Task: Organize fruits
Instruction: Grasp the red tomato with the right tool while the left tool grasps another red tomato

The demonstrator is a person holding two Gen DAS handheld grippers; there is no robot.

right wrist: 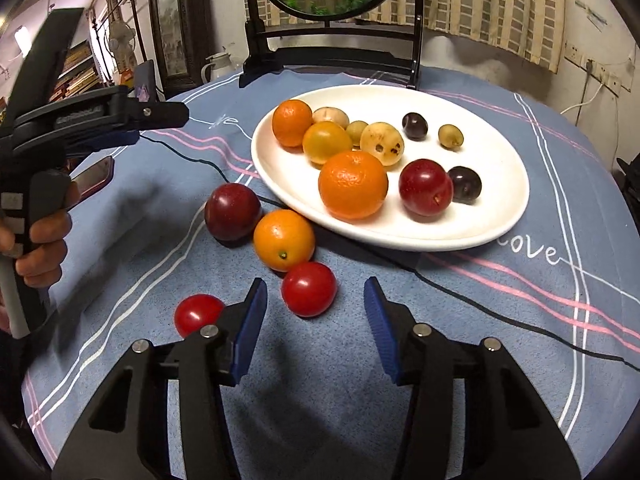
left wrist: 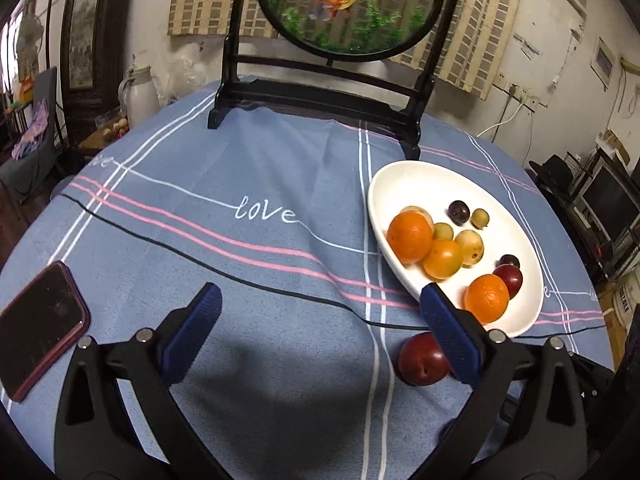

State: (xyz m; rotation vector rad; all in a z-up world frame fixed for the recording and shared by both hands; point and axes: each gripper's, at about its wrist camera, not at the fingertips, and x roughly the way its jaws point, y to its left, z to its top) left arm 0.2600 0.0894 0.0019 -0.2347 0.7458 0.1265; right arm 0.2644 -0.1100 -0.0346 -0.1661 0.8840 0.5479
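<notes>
White and oval, the plate (right wrist: 496,216) sits on the blue cloth (right wrist: 320,380) and holds oranges, plums and small yellow fruits. Four fruits lie on the cloth just beside it: a dark red plum (right wrist: 233,211), an orange (right wrist: 284,239) touching the plum, and two red tomatoes (right wrist: 309,289) (right wrist: 198,314). The right gripper (right wrist: 316,324) has its fingers partly apart with nothing between them, near the bigger tomato. The left gripper (left wrist: 320,312) is spread wide and empty. A phone (left wrist: 38,324) lies off to the left.
</notes>
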